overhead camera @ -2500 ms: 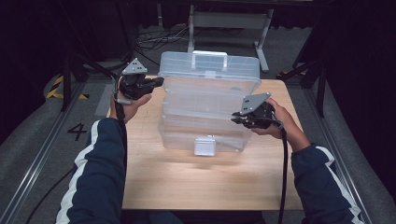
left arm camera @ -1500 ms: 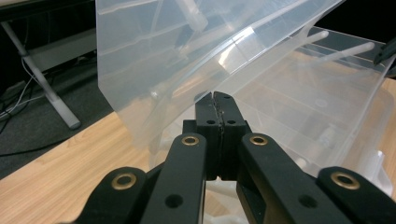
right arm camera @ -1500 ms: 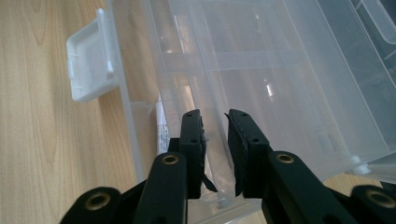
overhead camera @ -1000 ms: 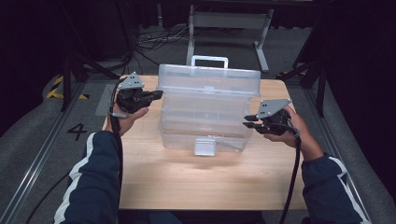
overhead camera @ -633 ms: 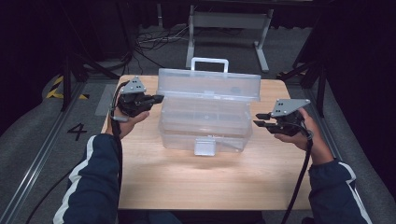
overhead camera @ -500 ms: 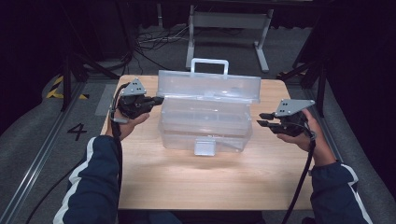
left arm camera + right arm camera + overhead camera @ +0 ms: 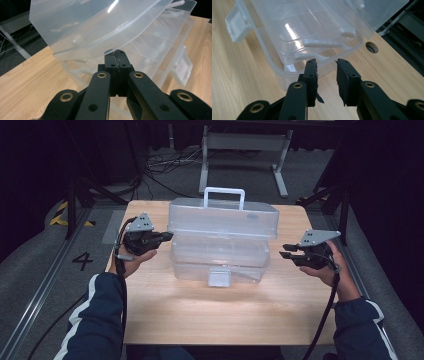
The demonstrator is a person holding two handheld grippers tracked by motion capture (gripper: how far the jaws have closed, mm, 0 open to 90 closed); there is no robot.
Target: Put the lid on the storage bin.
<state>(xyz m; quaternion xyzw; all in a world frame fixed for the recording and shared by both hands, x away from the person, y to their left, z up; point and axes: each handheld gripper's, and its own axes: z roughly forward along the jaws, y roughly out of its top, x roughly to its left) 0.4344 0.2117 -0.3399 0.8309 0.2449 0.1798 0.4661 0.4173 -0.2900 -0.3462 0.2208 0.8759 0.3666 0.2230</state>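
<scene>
A clear plastic tiered storage box stands on the wooden table, its lid with white handle raised and its trays fanned open.

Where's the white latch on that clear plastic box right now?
In the high view the white latch hangs at the middle of the clear box's front wall, on the person's side, just above the wooden table and roughly midway between the two grippers.

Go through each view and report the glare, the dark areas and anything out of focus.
High view: a bright patch on the table before the clear box, with dark surroundings. Left gripper view: a glare streak on the lifted lid; the near links are soft. Right gripper view: a white streak inside the box.
</scene>
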